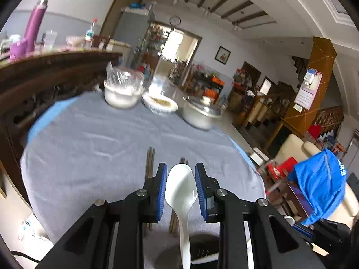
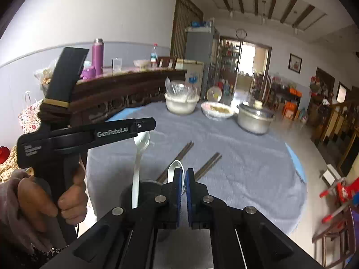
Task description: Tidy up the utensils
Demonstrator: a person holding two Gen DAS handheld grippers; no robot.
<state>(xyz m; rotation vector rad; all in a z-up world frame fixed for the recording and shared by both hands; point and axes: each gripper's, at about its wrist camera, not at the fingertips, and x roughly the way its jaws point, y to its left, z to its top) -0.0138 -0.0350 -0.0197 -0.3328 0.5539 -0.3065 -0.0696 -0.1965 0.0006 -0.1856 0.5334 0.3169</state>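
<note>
Left wrist view: low and close over the grey-clothed table (image 1: 89, 139), looking forward and slightly down along its fingers toward the far bowls at 12 o'clock. Right wrist view: higher, further back, same heading; left gripper (image 2: 143, 123) at 9 o'clock. Shared: table, metal pot (image 2: 254, 117), doorway.

Left tongs (image 1: 181, 187): black linkage arms, silver round screws, ribbed blue pads. Right tongs (image 2: 183, 192) same build. Left handle has white "GenRobot.AI" print; hand (image 2: 51, 199) wears a mauve sleeve (image 2: 11, 219).
</note>
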